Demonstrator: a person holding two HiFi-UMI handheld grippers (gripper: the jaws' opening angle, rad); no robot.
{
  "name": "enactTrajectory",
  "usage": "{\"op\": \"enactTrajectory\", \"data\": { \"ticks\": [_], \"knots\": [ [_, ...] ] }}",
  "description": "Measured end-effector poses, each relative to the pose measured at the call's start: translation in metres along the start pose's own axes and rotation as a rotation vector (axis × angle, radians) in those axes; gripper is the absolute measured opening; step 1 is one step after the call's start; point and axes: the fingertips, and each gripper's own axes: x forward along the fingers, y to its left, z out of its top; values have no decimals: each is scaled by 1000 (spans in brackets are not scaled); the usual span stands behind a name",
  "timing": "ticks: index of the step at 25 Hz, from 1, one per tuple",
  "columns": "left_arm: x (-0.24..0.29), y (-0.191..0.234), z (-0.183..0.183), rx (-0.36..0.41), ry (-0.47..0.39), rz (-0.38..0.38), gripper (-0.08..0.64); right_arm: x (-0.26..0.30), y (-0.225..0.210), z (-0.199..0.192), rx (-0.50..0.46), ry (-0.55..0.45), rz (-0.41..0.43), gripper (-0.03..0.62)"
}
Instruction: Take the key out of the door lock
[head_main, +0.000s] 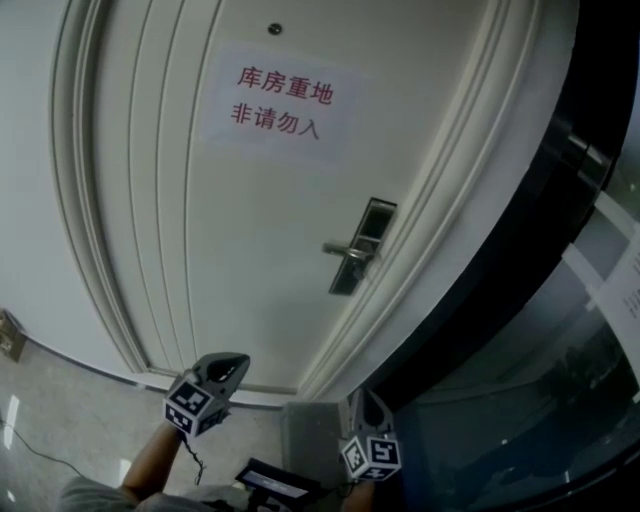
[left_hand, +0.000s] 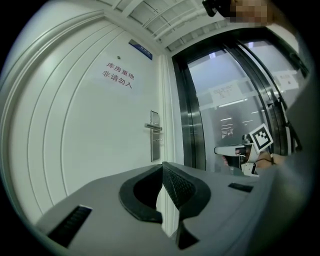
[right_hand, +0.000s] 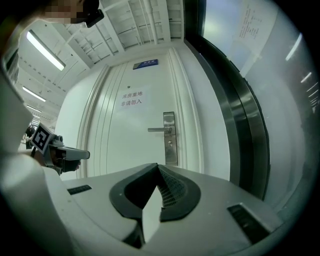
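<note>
While both grippers point level at the white panelled door, neither touches it; both are well short of it. The left gripper is clenched, pad tips meeting, nothing between them. The right gripper is the same: clamped tight, empty. They sit side by side, low in the head view. A silver lock plate sits on the door's right edge, with a silver lever handle sticking out to the left. The key shows only as a small stub on the plate below the lever, too small for detail. A white paper sign with red characters is on the upper door. A dark glass partition is right of the frame.
</note>
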Motion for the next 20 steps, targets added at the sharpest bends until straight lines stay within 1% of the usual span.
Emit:
{"op": "enactTrajectory", "data": {
  "ticks": [8, 16, 20],
  "knots": [
    [21, 25, -7, -12, 8, 6, 8, 38, -4, -4, -6, 8, 7, 2],
    [51, 55, -13, -32, 13, 48, 9, 89, -26, 6, -32, -9, 34, 2],
    [71, 69, -13, -36, 22, 61, 8, 114, -38, 7, -22, -8, 42, 2]
  ]
}}
